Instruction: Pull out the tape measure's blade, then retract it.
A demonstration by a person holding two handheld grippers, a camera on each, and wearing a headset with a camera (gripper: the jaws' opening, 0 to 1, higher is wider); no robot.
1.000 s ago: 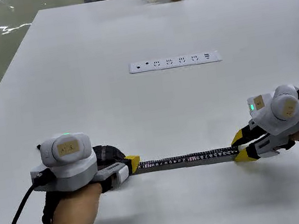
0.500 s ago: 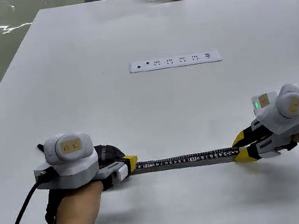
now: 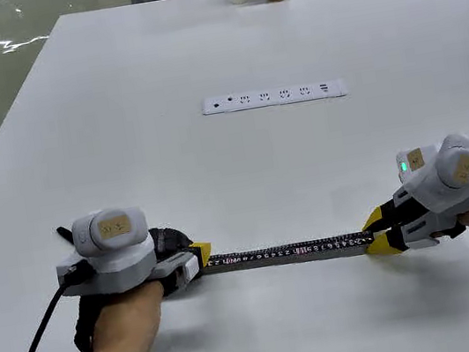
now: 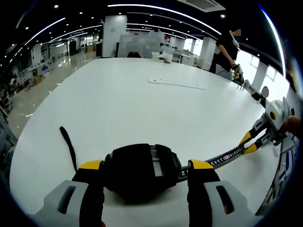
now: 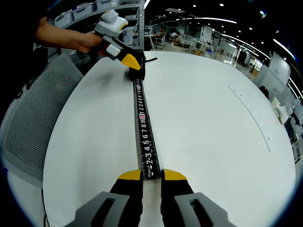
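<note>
Black tape measure clamped between jaws of left hand-held gripper, blade stretched flat along white desk, blade tip pinched by right hand-held gripper

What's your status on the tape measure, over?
Left claw shut on tape measure case. Right claw shut on blade. Blade out, stretched between them along the table. Power strip far off, not in the way.

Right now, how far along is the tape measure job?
Pulling out looks largely done: the blade stretches across the table between both grippers. In hand: the left gripper clamps the black case, the right gripper pinches the blade's tip. Remaining: retracting it.
</note>
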